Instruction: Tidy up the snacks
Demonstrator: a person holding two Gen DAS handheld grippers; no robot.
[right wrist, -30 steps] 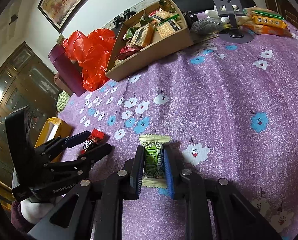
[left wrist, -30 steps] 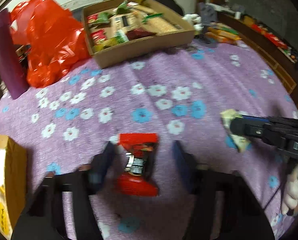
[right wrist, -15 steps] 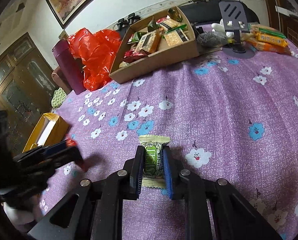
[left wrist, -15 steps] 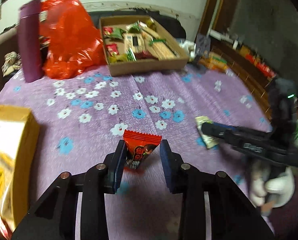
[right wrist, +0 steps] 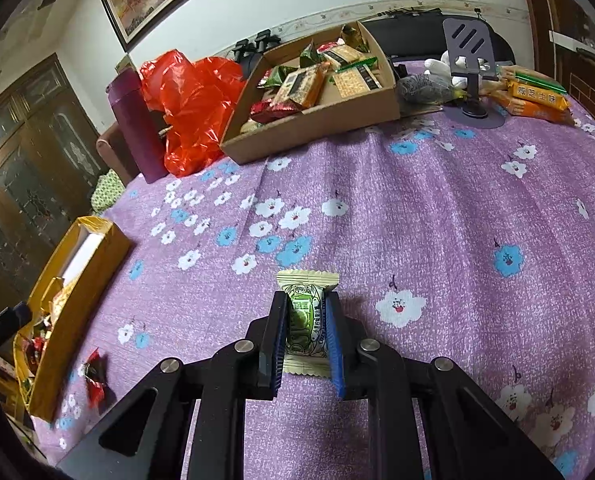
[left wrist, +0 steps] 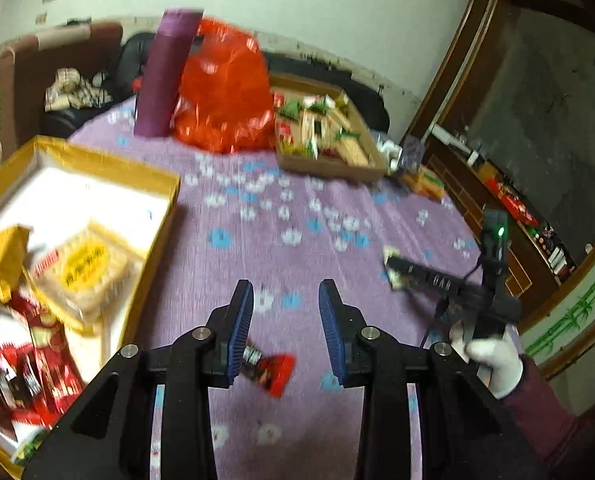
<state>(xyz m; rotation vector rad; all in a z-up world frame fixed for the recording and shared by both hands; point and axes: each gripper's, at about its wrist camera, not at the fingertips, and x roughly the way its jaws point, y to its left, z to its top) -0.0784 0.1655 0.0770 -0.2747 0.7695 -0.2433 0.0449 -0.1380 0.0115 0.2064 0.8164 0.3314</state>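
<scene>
Your left tongs [left wrist: 285,292] had the small red foil-wrapped snack [left wrist: 271,372] half a second ago. Now they stand apart with nothing between them. The snack lies on the purple flowered tabletop [right wrist: 417,208] at 8 o'clock in the right view, just beside the yellow open-top cardboard box [left wrist: 97,162] and not in it, so it likely needs a regrasp. Your right tongs [right wrist: 305,304] are clamped on the green-and-cream snack packet [right wrist: 305,320], low over the cloth. Count: one red snack, one green packet, one yellow box, one brown cardboard tray [right wrist: 317,128] at 12 o'clock.
</scene>
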